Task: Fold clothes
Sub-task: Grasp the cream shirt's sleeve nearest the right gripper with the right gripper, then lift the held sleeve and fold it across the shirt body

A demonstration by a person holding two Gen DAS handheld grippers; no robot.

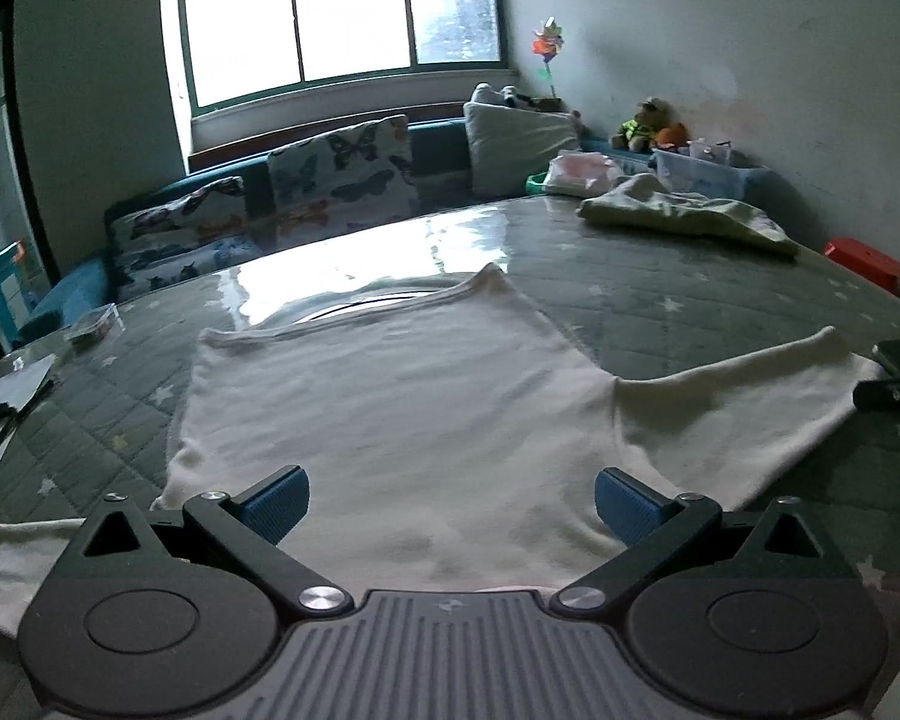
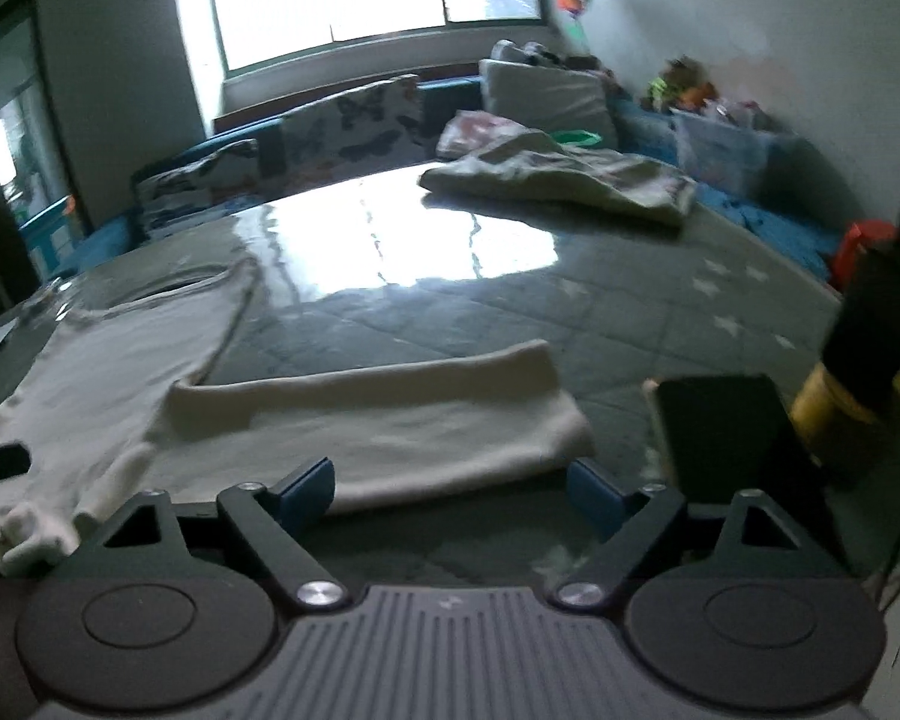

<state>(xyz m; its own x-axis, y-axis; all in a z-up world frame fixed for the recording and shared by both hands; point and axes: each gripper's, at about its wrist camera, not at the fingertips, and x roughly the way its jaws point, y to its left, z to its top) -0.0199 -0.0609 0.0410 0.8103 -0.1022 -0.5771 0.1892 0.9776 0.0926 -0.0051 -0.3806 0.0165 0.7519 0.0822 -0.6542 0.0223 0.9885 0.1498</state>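
A white long-sleeved top (image 1: 402,396) lies flat on the glass-covered table (image 1: 660,294), neckline away from me. Its right sleeve (image 1: 744,402) stretches out to the right. My left gripper (image 1: 450,504) is open, its blue pads just above the top's lower body. My right gripper (image 2: 450,495) is open and empty over the near edge of that sleeve (image 2: 390,420); it also shows at the sleeve's cuff in the left wrist view (image 1: 894,378). The top's body (image 2: 108,372) lies to the left in the right wrist view.
A crumpled pale green garment (image 1: 684,210) lies at the table's far right. A dark phone-like slab (image 2: 726,432) and a yellow-and-black object (image 2: 852,384) sit on the right. A sofa with cushions (image 1: 342,174) runs behind. Papers (image 1: 6,408) lie at the left edge.
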